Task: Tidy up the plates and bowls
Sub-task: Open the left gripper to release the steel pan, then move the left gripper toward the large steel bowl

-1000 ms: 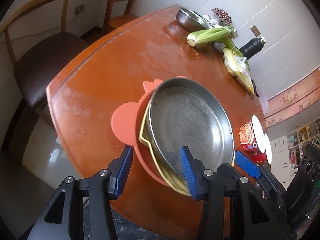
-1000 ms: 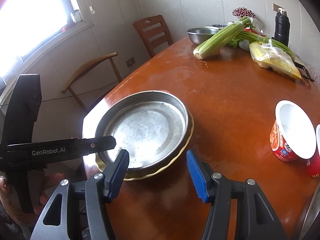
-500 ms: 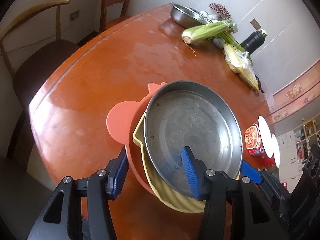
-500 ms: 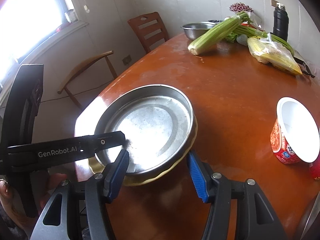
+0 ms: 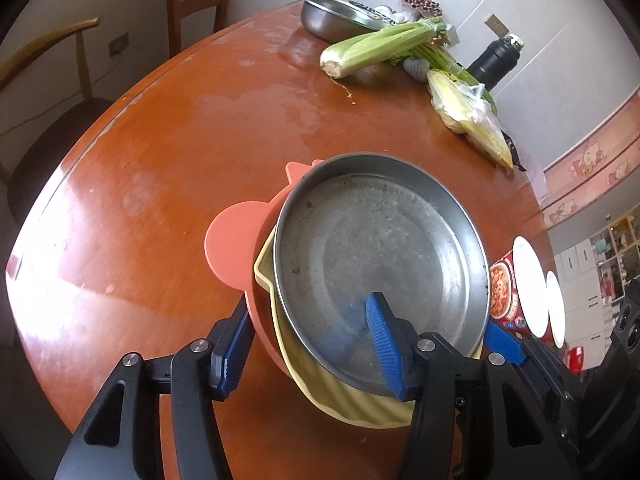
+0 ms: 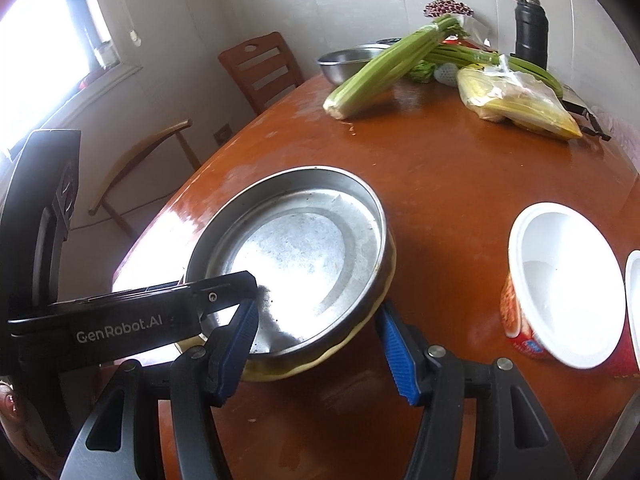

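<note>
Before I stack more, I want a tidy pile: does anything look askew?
Yes. The steel pan sits off-centre on the yellow dish, tilted, and both overhang the pink plate toward the camera.

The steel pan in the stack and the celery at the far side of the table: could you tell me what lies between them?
Nothing: between the steel pan and the celery is only bare table, in both wrist views.
</note>
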Available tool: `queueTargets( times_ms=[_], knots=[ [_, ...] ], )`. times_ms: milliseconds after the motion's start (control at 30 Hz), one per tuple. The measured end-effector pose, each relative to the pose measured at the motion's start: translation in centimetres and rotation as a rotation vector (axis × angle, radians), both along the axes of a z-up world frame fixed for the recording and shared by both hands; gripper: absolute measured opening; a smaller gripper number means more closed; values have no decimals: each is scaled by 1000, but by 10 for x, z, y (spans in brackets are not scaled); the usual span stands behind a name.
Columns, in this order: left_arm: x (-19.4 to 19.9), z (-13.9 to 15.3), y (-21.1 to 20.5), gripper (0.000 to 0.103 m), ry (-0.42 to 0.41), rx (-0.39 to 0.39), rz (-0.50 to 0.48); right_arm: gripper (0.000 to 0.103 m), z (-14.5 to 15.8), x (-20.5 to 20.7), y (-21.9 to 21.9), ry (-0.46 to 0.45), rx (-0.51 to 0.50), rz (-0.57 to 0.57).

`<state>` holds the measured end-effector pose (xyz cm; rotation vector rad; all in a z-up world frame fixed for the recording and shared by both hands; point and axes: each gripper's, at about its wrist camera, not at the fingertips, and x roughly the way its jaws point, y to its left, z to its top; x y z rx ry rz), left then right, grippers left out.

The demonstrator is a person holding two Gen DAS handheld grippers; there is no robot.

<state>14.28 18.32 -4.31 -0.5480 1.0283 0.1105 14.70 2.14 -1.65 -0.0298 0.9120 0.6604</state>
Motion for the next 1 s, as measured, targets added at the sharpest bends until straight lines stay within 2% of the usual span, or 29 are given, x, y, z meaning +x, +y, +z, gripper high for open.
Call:
queueTargets(
  times_ms=[367, 667, 1000],
  knots=[
    [10, 0, -1, 58, -14, 3, 3, 61, -2, 10, -9, -3, 21, -33],
    [-12, 22, 4, 58, -68, 82, 62, 62, 11, 2, -24, -54, 58, -88],
    [-40, 59, -30, 58, -161, 175, 15, 64, 39, -25, -56, -138, 113, -96]
  ],
)
